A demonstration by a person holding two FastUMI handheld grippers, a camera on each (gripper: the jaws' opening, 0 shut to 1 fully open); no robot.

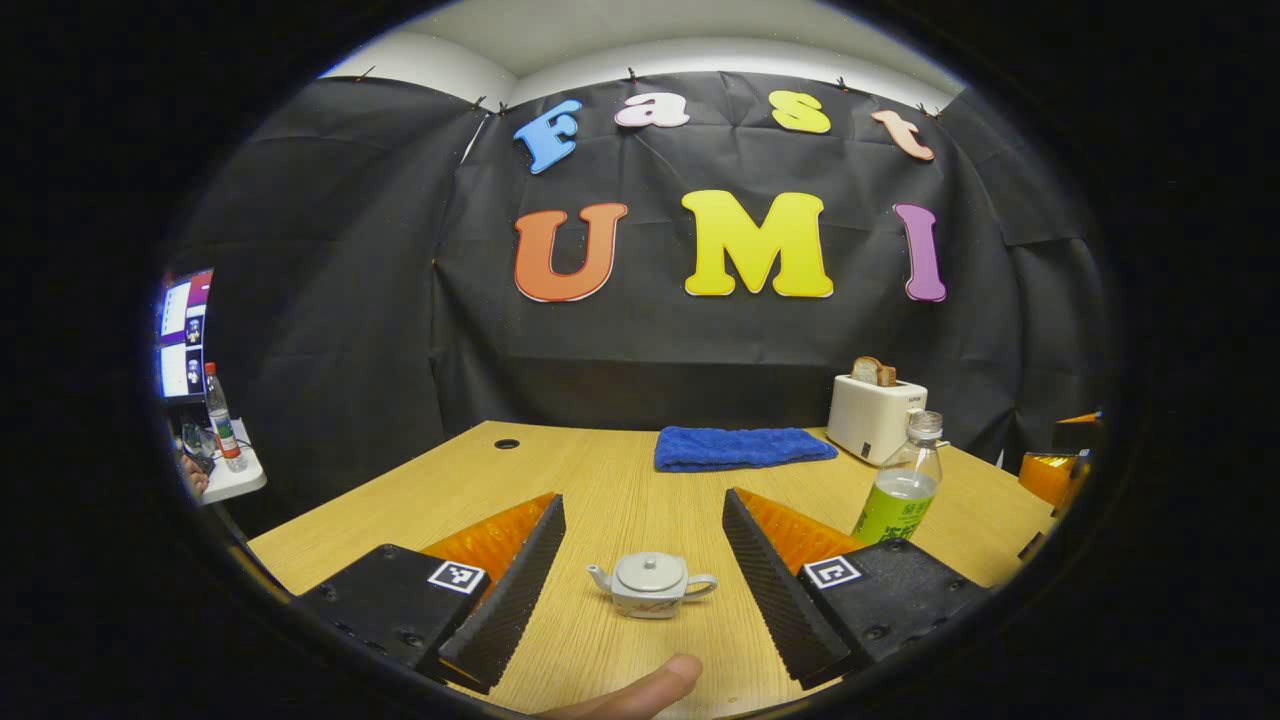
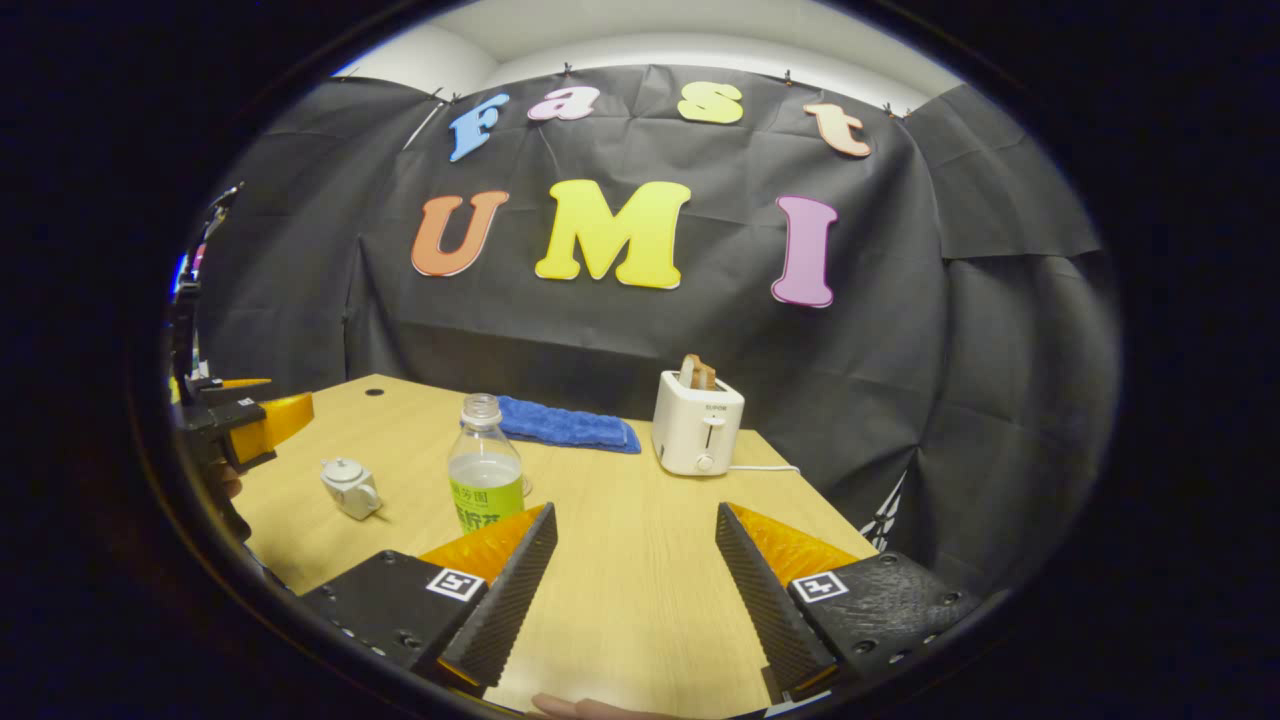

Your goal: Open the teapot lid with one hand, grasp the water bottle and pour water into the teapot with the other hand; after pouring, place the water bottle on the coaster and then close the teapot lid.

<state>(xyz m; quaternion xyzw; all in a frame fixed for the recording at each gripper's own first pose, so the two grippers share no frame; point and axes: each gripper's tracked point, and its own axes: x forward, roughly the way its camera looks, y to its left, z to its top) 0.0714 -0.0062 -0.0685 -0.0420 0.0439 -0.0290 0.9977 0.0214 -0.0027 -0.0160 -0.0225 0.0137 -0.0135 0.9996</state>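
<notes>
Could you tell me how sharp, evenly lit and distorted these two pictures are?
Left gripper view: the teapot is sharp and evenly lit, with soft shadows; the table edge bows. Right gripper view: the bottle and toaster are crisp, without glare; the edges curve.

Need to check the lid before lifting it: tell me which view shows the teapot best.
The left gripper view: the teapot sits centred and near between the open fingers, lid on. The right gripper view shows it small, far to the left.
</notes>
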